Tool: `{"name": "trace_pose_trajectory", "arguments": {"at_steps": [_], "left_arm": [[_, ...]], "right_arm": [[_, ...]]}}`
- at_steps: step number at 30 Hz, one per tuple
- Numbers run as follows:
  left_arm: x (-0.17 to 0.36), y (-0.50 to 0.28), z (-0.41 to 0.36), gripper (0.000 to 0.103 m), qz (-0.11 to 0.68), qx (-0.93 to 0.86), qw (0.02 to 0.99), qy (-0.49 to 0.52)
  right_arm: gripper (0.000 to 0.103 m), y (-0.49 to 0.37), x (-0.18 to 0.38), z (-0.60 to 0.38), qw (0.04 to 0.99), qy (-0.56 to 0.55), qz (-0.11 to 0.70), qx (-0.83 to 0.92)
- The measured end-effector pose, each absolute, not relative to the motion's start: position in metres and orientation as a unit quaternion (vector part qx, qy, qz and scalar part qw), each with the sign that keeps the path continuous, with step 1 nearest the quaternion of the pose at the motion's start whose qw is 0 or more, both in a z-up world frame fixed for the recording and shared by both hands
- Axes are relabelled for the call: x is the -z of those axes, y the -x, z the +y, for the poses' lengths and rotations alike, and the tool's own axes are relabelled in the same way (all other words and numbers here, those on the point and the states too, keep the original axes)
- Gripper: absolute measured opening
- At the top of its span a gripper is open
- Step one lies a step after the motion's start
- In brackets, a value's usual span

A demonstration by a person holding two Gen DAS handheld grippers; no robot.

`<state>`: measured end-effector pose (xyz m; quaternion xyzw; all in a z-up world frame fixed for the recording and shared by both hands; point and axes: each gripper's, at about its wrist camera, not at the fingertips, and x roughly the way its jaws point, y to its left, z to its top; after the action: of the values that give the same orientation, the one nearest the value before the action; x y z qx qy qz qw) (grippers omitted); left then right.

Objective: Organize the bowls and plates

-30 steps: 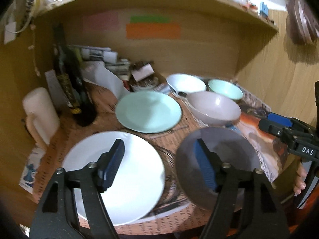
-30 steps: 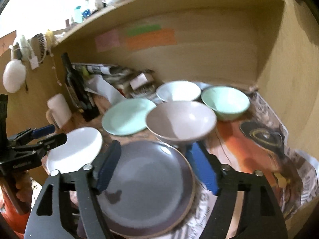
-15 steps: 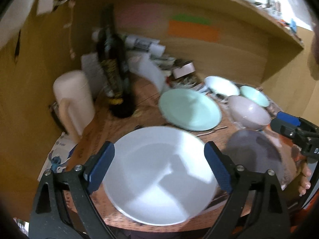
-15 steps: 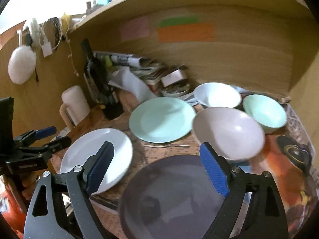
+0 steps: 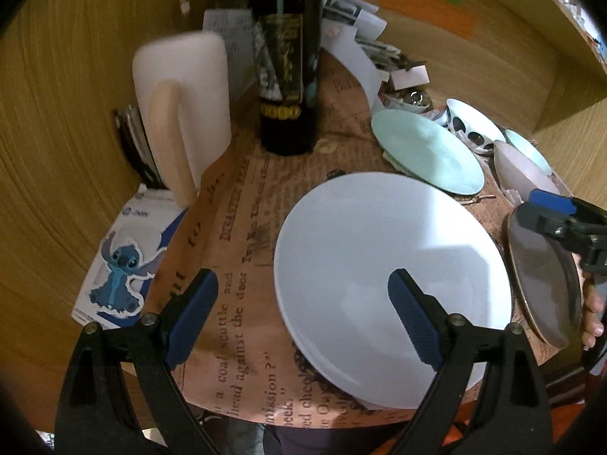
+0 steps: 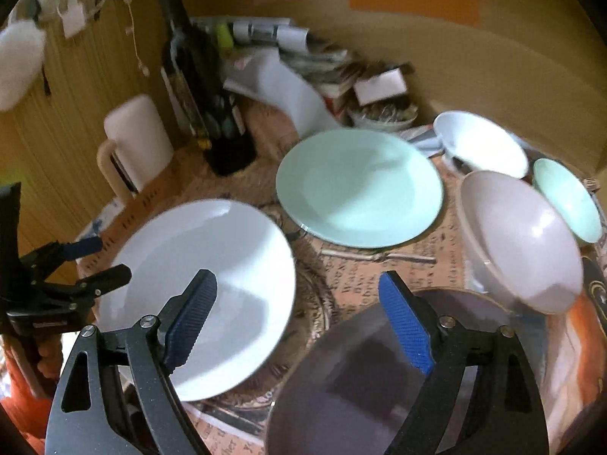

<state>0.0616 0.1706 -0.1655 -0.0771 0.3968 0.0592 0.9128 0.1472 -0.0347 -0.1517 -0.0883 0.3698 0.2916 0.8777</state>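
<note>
White plate (image 5: 379, 250), glossy and round, sits near the front edge of the newspaper-covered bench (image 5: 235, 235), with the left hand-held gripper (image 5: 299, 322) spread wide and empty over its left rim. Right hand-held gripper (image 6: 296, 326), jaws just eased in a touch yet spread, holds nothing above the grey plate (image 6: 364, 390). Farther back: mint plate (image 6: 360, 189), then 3 bowls at the right.
</note>
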Motion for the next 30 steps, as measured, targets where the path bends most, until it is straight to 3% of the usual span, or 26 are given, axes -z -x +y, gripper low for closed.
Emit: {"name": "trace_pose_trajectory", "arguments": {"at_steps": [2, 7, 9, 16, 30], "left_arm": [[0.17, -0.062, 0.176, 0.09, 0.404, -0.054, 0.909, 0.086], [0.178, -0.064, 0.183, 0.067, 0.422, -0.041, 0.9, 0.097], [0.179, -0.063, 0.184, 0.06, 0.425, -0.035, 0.899, 0.103], [0.183, -0.063, 0.186, 0.048, 0.431, -0.015, 0.895, 0.116], [0.183, -0.063, 0.178, 0.036, 0.437, 0.013, 0.891, 0.126]], "right_arm": [[0.075, -0.151, 0.158, -0.028, 0.868, 0.093, 0.387, -0.297], [0.051, -0.163, 0.173, -0.018, 0.844, 0.094, 0.435, -0.3], [0.046, -0.166, 0.177, -0.014, 0.838, 0.095, 0.446, -0.299], [0.028, -0.169, 0.185, -0.006, 0.832, 0.096, 0.454, -0.305], [0.029, -0.172, 0.188, -0.002, 0.829, 0.102, 0.457, -0.307]]}}
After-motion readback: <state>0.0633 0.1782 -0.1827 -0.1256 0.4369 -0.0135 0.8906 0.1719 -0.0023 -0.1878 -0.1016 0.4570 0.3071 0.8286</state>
